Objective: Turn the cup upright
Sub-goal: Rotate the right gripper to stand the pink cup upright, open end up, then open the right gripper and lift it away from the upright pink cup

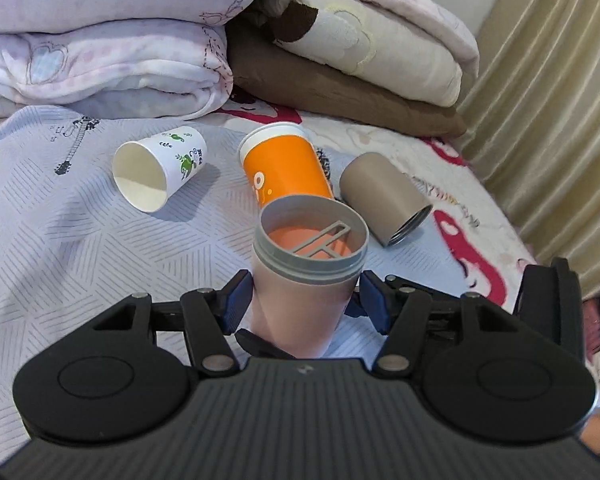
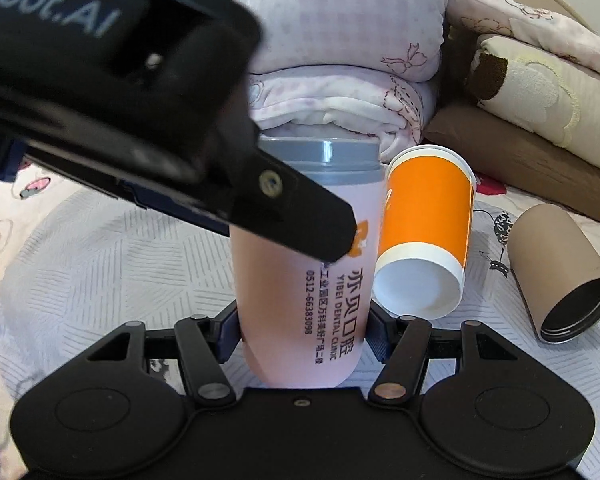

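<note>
A pink cup with a grey threaded rim (image 1: 306, 276) stands upright on the bed, mouth up; a grey insert shows inside. My left gripper (image 1: 300, 300) has its blue pads on both sides of the cup's body. In the right wrist view the same pink cup (image 2: 304, 280) sits between my right gripper's (image 2: 302, 328) fingers, which close on its lower body. The left gripper's black body (image 2: 140, 100) crosses the upper left of that view and touches the cup.
An orange paper cup (image 1: 284, 168) lies tipped against the pink cup. A white paper cup (image 1: 160, 168) lies on its side at the left. A tan metal cup (image 1: 384, 196) lies on its side at the right. Folded blankets (image 1: 140, 40) are stacked behind; a curtain (image 1: 548, 100) hangs at the right.
</note>
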Available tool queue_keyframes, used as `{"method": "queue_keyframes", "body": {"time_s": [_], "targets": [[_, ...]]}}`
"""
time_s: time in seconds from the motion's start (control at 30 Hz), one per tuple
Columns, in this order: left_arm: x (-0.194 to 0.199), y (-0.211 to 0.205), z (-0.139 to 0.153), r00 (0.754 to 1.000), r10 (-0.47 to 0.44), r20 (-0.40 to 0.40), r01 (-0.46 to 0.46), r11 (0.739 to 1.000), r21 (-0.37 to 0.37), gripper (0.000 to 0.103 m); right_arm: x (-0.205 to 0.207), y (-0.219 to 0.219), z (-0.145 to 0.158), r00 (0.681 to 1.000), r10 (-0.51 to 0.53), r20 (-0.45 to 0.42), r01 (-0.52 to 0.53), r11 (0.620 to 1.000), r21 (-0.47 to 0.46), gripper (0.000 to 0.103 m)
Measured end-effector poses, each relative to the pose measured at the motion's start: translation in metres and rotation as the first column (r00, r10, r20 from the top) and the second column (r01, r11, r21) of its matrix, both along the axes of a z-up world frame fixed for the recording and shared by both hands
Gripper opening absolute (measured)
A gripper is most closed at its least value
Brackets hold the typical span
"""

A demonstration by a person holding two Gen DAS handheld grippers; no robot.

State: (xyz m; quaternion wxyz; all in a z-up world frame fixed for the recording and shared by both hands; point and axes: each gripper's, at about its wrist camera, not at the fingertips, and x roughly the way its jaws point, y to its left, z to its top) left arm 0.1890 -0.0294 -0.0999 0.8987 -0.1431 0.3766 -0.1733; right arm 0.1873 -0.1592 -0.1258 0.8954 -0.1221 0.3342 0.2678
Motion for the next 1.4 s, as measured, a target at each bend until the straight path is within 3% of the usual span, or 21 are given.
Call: {"method": "queue_keyframes", "body": {"time_s": [0.2, 0.37, 0.57, 0.7, 1.1, 1.23, 1.33, 1.4], "targets": [[0.002, 0.005, -0.005, 0.999, -0.021, -0.033, 0.020, 0.999, -0.035, 0.058, 0.001, 0.003, -0.002, 1.000, 0.013, -0.006, -0.013, 0.999, -0.041, 0.067], [-0.006, -0.004, -0.003, 0.998, -0.064, -0.018, 0.064, 0.998, 0.012, 0.058, -0.010, 0.006, 0.012, 1.000, 0.029, -0.003, -0.029, 0.998, -0.060, 0.079], [-0.012, -0.015, -0.001, 0.991, -0.134, -0.014, 0.134, 0.991, 0.025, 0.058, -0.031, 0.008, 0.030, 1.000, -0.031, 0.000, 0.031, 0.990, -0.136, 0.082], [-0.018, -0.026, 0.002, 0.983, -0.186, -0.007, 0.186, 0.981, 0.055, 0.057, -0.026, -0.002, 0.035, 0.995, -0.085, -0.051, 0.079, 0.991, -0.104, 0.081], [-0.023, -0.014, 0.007, 0.982, -0.177, -0.069, 0.175, 0.984, -0.033, 0.061, -0.034, -0.012, 0.040, 0.984, -0.124, -0.126, 0.114, 0.990, -0.085, 0.080], [-0.043, -0.014, 0.029, 0.988, -0.144, -0.059, 0.149, 0.985, 0.084, 0.061, -0.036, -0.020, 0.053, 0.973, -0.183, -0.143, 0.168, 0.980, -0.111, 0.080], [-0.057, -0.009, 0.049, 0.991, -0.117, -0.068, 0.124, 0.986, 0.108, 0.061, -0.052, -0.032, 0.066, 0.958, -0.240, -0.161, 0.219, 0.966, -0.134, 0.080], [-0.067, -0.005, 0.061, 0.993, -0.096, -0.066, 0.103, 0.988, 0.114, 0.063, -0.065, -0.044, 0.080, 0.948, -0.264, -0.177, 0.250, 0.963, -0.099, 0.080]]}}
